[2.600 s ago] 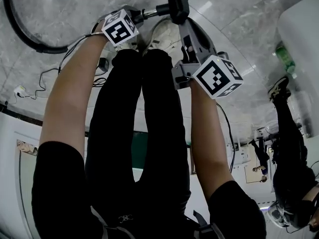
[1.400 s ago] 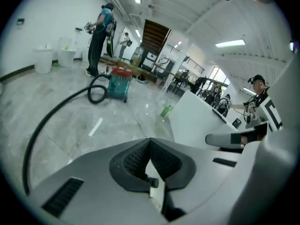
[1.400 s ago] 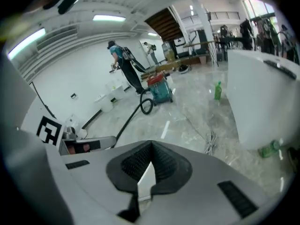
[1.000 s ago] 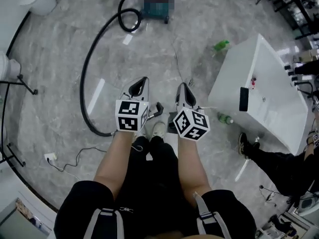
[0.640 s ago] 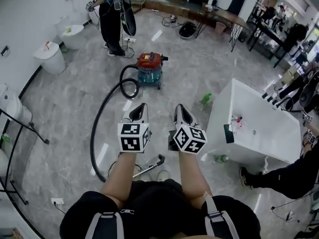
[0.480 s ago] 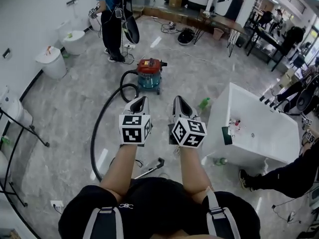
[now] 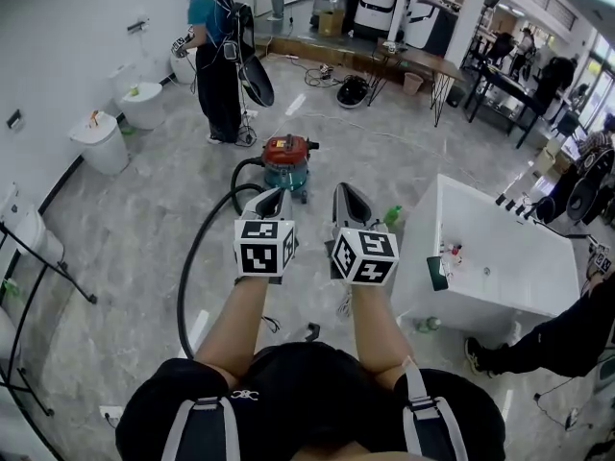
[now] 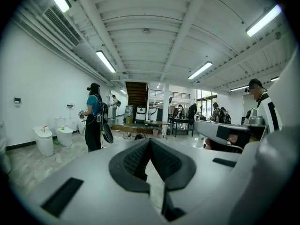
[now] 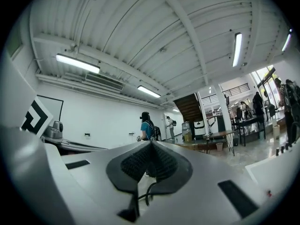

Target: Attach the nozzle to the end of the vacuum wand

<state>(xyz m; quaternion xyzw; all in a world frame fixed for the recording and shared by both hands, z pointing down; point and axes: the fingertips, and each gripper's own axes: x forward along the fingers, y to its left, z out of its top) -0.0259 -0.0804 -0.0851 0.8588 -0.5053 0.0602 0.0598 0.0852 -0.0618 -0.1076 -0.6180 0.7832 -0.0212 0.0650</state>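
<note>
The black hose (image 7: 181, 291) curves across the floor; the left gripper (image 7: 272, 198) is held level, jaws closed on nothing. Below, between the forearms, a dark end of the vacuum wand (image 7: 312, 331) lies on the floor; the right gripper (image 7: 343, 196), just beside the left, has its jaws closed and empty too.

Open floor (image 7: 115, 248) lies left of the black hose (image 7: 184, 277). The red vacuum cleaner (image 7: 288, 158) stands ahead; the white bathtub (image 7: 509, 221) blocks the right.
</note>
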